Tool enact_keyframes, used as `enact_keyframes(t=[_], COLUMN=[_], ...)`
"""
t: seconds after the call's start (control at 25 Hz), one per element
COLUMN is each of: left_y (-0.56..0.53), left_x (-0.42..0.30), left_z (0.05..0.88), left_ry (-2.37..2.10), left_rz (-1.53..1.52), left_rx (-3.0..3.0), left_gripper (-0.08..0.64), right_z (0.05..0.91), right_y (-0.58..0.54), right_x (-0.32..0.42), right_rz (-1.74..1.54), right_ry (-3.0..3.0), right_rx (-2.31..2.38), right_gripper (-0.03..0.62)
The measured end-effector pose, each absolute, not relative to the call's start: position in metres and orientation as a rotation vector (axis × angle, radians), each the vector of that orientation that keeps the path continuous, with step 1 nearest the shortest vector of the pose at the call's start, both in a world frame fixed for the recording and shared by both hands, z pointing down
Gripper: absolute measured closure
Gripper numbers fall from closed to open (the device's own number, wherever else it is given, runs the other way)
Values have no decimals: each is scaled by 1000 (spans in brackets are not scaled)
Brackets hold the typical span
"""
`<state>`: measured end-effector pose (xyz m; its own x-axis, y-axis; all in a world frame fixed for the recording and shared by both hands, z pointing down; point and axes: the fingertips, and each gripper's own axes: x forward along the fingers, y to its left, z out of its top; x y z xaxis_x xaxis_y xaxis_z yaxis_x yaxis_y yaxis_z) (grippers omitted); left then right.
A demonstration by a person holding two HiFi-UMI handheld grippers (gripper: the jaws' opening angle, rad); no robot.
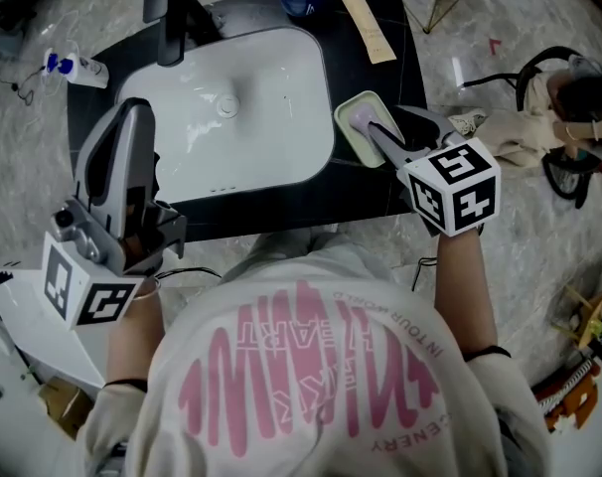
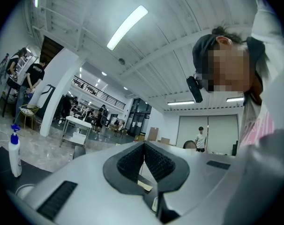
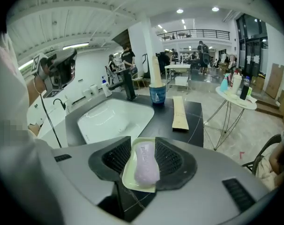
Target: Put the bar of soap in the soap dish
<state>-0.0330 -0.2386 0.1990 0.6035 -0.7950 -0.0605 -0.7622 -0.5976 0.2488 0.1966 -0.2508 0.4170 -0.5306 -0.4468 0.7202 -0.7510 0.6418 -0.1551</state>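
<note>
While soap (image 3: 145, 163) lies lengthwise in dish (image 3: 127, 177) by surface's (image 1: 405, 73) right edge | right claw (image 1: 380, 137) apart, above it | left claw (image 2: 144, 161) together, farther

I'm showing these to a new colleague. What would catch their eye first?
The lilac soap lying in the pale green dish, on the black counter right of the white sink. The right gripper hangs over it with its jaws apart, and the soap shows between them. The left gripper is held at the sink's left, shut and empty.
</note>
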Motion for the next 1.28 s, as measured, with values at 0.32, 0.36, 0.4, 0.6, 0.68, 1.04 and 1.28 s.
enact_keyframes(t=[0.32, 0.36, 0.4, 0.6, 0.68, 1.04, 1.28], left_y=[-228, -228, -228, -225, -222, -206, -198], left_x=[-9, -4, 1, 21, 29, 48, 59], left_z=[202, 205, 208, 224, 231, 248, 243], left_ry=[-1229, -1214, -1198, -1127, -1103, -1056, -1021], left_rz=[-207, -199, -188, -144, -131, -98, -117], left_rx=[2650, 2654, 2656, 2645, 2639, 2629, 2642], left_gripper=[551, 552, 551, 551, 551, 552, 551], right_z=[377, 372, 366, 339, 326, 297, 289], right_y=[-244, -242, -240, -229, -224, -196, -179], right_x=[217, 220, 224, 242, 251, 287, 304], right_rz=[494, 495, 506, 669, 729, 731, 711], right_ry=[-2333, -2358, -2389, -2613, -2708, -2825, -2833], right_rx=[1083, 1103, 1127, 1239, 1282, 1418, 1487], right_gripper=[571, 571, 571, 571, 571, 572, 575])
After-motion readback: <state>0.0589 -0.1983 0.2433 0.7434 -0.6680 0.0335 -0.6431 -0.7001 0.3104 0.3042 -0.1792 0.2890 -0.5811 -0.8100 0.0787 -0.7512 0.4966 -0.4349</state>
